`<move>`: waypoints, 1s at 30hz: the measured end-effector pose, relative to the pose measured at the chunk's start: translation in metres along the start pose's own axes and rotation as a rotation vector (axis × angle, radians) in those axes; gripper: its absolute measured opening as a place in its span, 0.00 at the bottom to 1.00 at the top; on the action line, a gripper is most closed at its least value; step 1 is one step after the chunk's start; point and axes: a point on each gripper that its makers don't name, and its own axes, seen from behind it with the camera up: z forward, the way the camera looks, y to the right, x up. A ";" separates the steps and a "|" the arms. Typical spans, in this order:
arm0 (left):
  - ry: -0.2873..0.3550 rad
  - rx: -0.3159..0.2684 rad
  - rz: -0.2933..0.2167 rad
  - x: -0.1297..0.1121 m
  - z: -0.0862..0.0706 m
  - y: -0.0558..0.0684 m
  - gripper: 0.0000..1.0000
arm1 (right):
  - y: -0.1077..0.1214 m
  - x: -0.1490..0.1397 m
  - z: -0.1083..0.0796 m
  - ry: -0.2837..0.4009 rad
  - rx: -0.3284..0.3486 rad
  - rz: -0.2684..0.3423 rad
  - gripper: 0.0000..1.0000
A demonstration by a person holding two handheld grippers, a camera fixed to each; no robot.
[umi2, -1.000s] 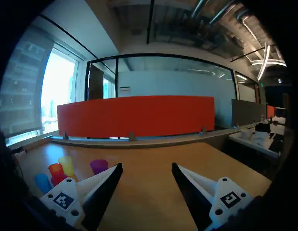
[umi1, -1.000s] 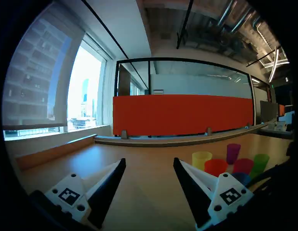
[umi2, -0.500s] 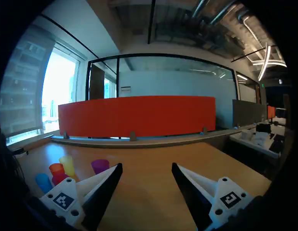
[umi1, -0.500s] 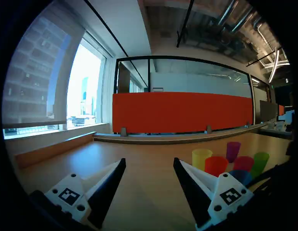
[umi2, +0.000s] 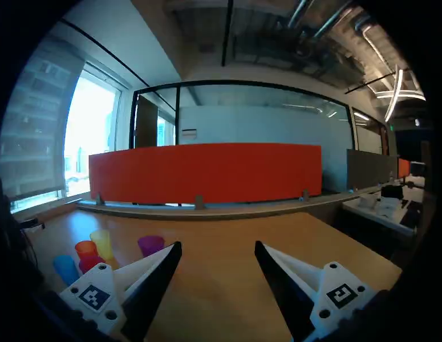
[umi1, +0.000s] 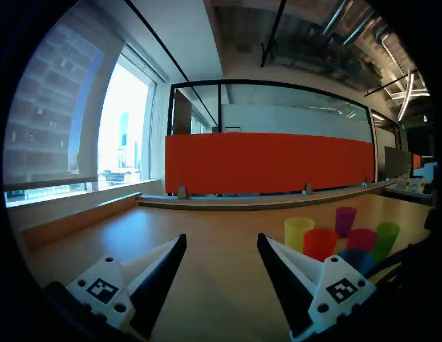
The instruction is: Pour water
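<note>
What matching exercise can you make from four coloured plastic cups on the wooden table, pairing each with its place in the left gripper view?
Things:
1 yellow plastic cup
2 purple plastic cup
3 green plastic cup
4 blue plastic cup

Places in the group:
A farthest right
B at the front
C farthest left
D farthest back

Pairs: 1-C; 2-D; 3-A; 4-B

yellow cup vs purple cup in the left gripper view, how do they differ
Colour: the yellow cup is pale yellow, the purple cup violet. Place: the yellow cup stands nearer the camera and further left, the purple cup farther back and to the right. Apparent size: the yellow cup looks bigger than the purple cup, perhaps only because it is nearer. Both stand upright, mouth up, on the wooden table.
</note>
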 end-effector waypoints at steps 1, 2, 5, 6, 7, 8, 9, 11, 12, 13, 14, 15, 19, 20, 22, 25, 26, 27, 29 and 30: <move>0.000 0.000 0.000 0.000 0.000 0.000 0.92 | -0.001 0.001 -0.001 0.006 0.003 -0.004 0.99; 0.000 0.000 0.000 0.000 0.000 0.000 0.92 | -0.002 0.002 -0.001 0.013 0.006 -0.008 0.99; 0.000 0.000 0.000 0.000 0.000 0.000 0.92 | -0.006 0.005 -0.003 0.037 0.012 -0.029 0.99; 0.000 0.000 0.000 0.000 0.000 0.000 0.92 | -0.007 0.006 -0.004 0.045 0.013 -0.036 0.99; 0.000 0.000 0.000 0.000 0.000 0.000 0.92 | -0.008 0.007 -0.004 0.052 0.011 -0.042 0.99; 0.000 0.000 0.000 0.000 0.000 0.000 0.92 | -0.009 0.008 -0.005 0.061 0.010 -0.049 0.99; 0.000 0.000 0.000 0.000 0.000 0.000 0.92 | -0.010 0.009 -0.005 0.070 0.009 -0.055 0.99; 0.000 0.000 0.001 0.000 -0.001 0.000 0.92 | -0.012 0.010 -0.005 0.090 0.007 -0.066 0.99; 0.000 0.000 0.001 -0.001 -0.001 0.000 0.92 | -0.013 0.010 -0.005 0.100 0.007 -0.071 0.99; 0.000 0.000 0.001 -0.001 -0.001 0.000 0.92 | -0.014 0.010 -0.004 0.110 0.007 -0.077 0.99; 0.000 0.000 0.001 -0.001 -0.001 0.000 0.92 | -0.015 0.010 -0.004 0.121 0.007 -0.084 0.99; 0.000 0.000 0.001 -0.001 -0.001 0.000 0.92 | -0.016 0.009 -0.003 0.130 0.007 -0.090 0.99; 0.000 0.000 0.001 0.000 -0.001 0.001 0.93 | -0.018 0.003 -0.001 0.149 0.012 -0.103 0.99; 0.000 0.001 0.000 0.000 -0.001 0.001 0.93 | -0.018 0.001 0.000 0.150 0.014 -0.102 0.99; 0.000 0.001 0.001 0.000 -0.001 0.001 0.93 | -0.016 -0.003 0.002 0.151 0.017 -0.090 0.99; 0.000 0.000 0.001 -0.001 -0.001 0.001 0.92 | -0.013 -0.008 0.007 0.150 0.018 -0.061 0.99; 0.000 0.000 0.001 -0.001 -0.001 0.001 0.93 | -0.011 -0.010 0.008 0.148 0.017 -0.050 0.99; 0.000 0.000 0.001 -0.001 -0.001 0.001 0.93 | -0.009 -0.012 0.010 0.147 0.016 -0.044 0.99; 0.000 0.001 0.001 -0.001 -0.001 0.001 0.93 | -0.006 -0.018 0.013 0.142 0.012 -0.040 0.99; 0.000 0.001 0.001 -0.001 -0.001 0.001 0.93 | -0.004 -0.021 0.014 0.138 0.009 -0.038 0.99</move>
